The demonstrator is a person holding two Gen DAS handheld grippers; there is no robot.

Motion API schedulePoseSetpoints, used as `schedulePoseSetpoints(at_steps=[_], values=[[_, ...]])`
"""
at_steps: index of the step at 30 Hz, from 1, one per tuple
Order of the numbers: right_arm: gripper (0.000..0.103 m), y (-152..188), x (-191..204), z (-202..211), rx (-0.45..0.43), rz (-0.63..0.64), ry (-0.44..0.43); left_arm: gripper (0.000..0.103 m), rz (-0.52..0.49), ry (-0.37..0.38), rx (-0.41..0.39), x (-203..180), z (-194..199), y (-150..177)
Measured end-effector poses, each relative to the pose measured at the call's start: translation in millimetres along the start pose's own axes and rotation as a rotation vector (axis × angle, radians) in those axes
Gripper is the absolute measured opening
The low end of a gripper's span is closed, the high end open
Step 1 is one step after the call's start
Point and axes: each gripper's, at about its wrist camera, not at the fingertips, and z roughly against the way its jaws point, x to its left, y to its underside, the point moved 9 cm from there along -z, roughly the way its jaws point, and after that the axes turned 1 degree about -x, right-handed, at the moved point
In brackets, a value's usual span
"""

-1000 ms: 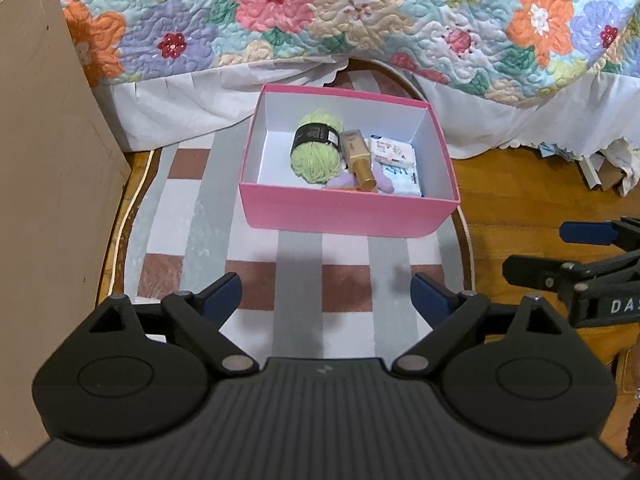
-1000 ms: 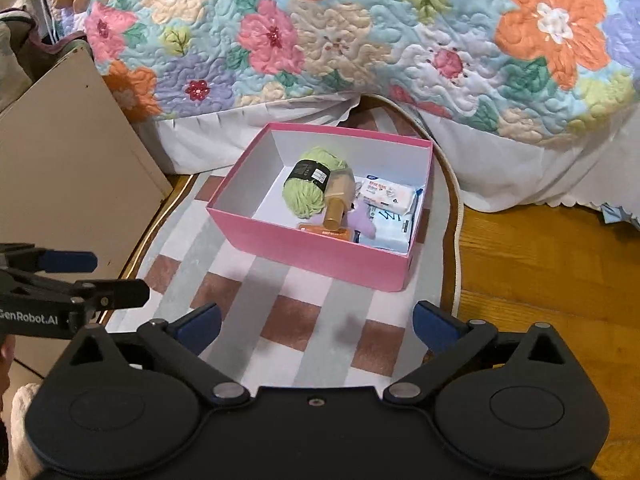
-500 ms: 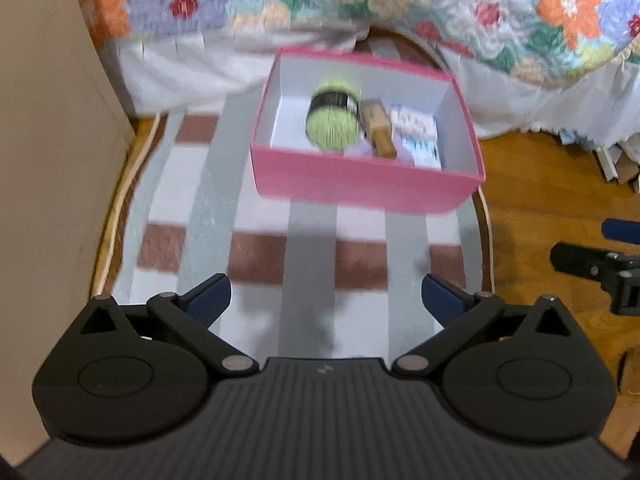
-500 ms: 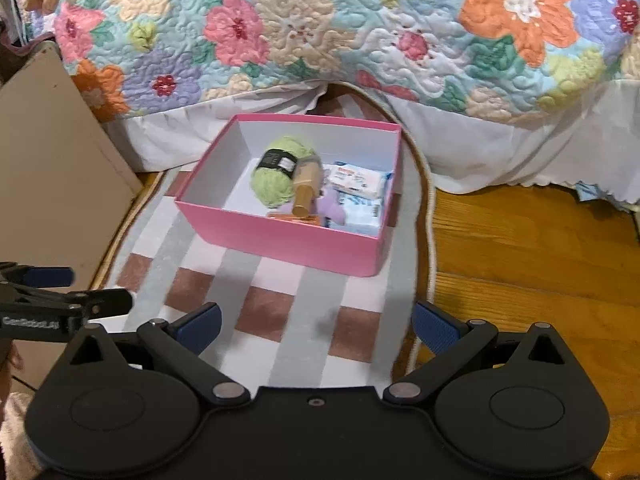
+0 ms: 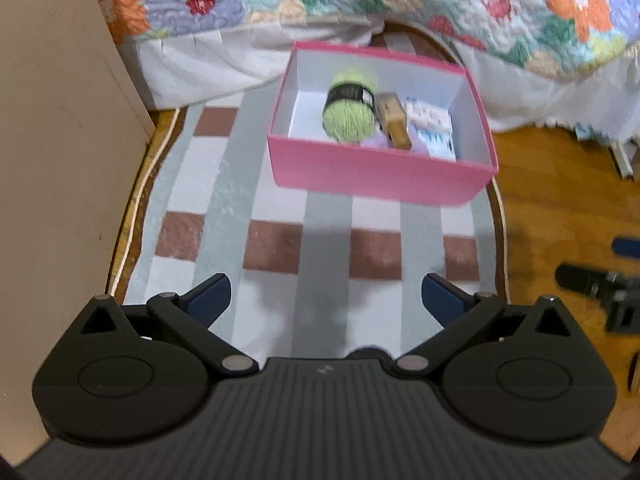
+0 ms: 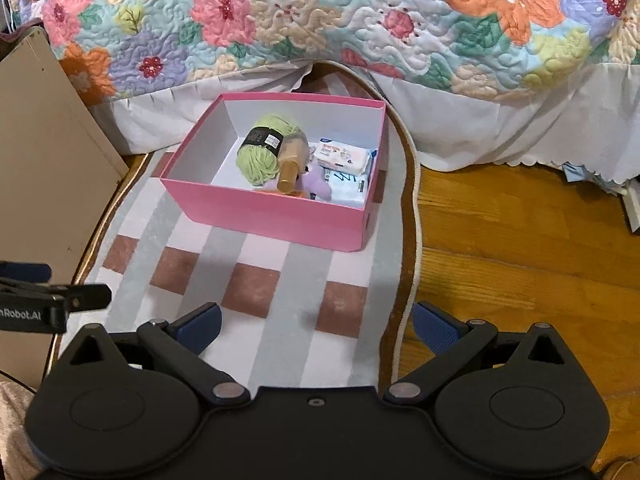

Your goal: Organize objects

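Left tool and right tool spread wide, empty, one pink box, one green yarn ball, two tissue packs

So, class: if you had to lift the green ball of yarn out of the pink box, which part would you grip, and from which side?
Probably grip the yarn across its black paper band, coming from above. The walls of the pink box block any sideways approach, and a bottle leans against one side, so slip one finger into that gap carefully.
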Motion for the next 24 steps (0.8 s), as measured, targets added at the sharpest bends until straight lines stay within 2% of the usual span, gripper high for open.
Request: schedulePoseSetpoints(at_steps=[4,11,15,24], values=[[0.103,3,3,-4,0.007,-0.008,-0.012,0.103,0.03,-0.027,-0.025,1,1,-2],[0.103,5,3,-10,0.01,-0.005,0.0,0.103,0.05,-0.019,-0.003,0,0,3],[0.103,11,5,-15,0.027,0.007,-0.008,0.103,0.024,-0.011,0.017,-7,-2,8],[0.103,16,9,-16,0.029,0.036,-0.002,0.103,-0.003,-0.046,0.023,-14,-1,11]])
